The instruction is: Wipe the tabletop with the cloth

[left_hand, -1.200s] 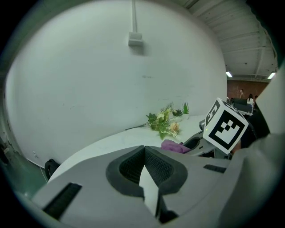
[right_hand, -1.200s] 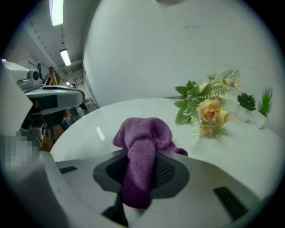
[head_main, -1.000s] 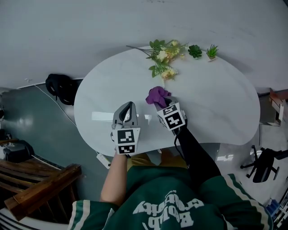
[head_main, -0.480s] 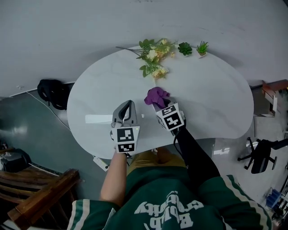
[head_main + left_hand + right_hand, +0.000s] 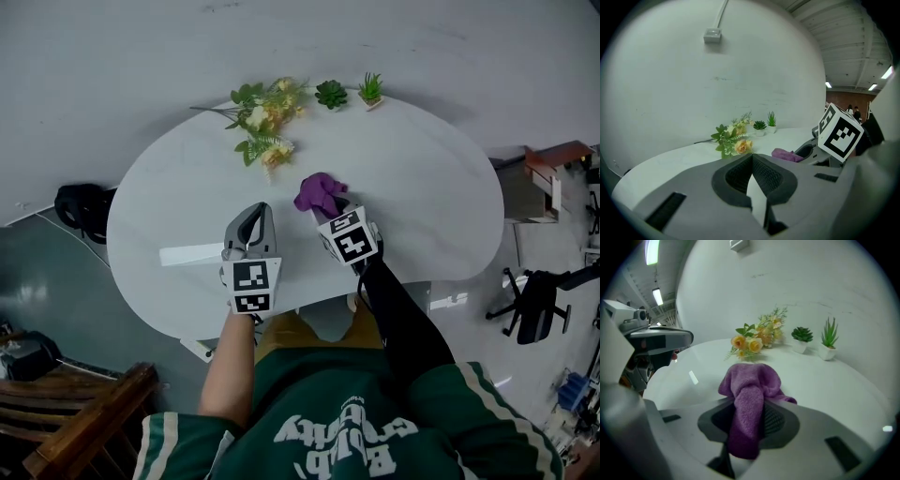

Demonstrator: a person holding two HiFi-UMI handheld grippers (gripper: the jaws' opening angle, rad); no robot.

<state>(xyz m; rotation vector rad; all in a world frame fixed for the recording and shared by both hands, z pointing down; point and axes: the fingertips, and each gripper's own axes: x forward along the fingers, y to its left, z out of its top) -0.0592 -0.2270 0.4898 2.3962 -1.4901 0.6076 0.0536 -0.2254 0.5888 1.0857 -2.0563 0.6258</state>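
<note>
A purple cloth (image 5: 319, 193) is bunched up in my right gripper (image 5: 330, 208), which is shut on it over the middle of the white tabletop (image 5: 412, 178). In the right gripper view the cloth (image 5: 749, 399) fills the gap between the jaws and spills out ahead of them. My left gripper (image 5: 257, 217) hovers to the left of it, near the table's front edge, shut with nothing in it; its pads (image 5: 751, 178) meet in the left gripper view. From there the cloth (image 5: 787, 154) and the right gripper's marker cube (image 5: 841, 133) show to the right.
A spray of artificial flowers (image 5: 261, 117) lies at the table's far side, with two small potted plants (image 5: 331, 94) (image 5: 371, 89) beside it. A dark bag (image 5: 80, 206) sits on the floor at left, a wooden bench (image 5: 84, 412) at lower left, an office chair (image 5: 536, 305) at right.
The head view has swung, so the table and both grippers sit further left and higher in frame. Both grippers keep the same pose relative to each other; the cloth stays clamped.
</note>
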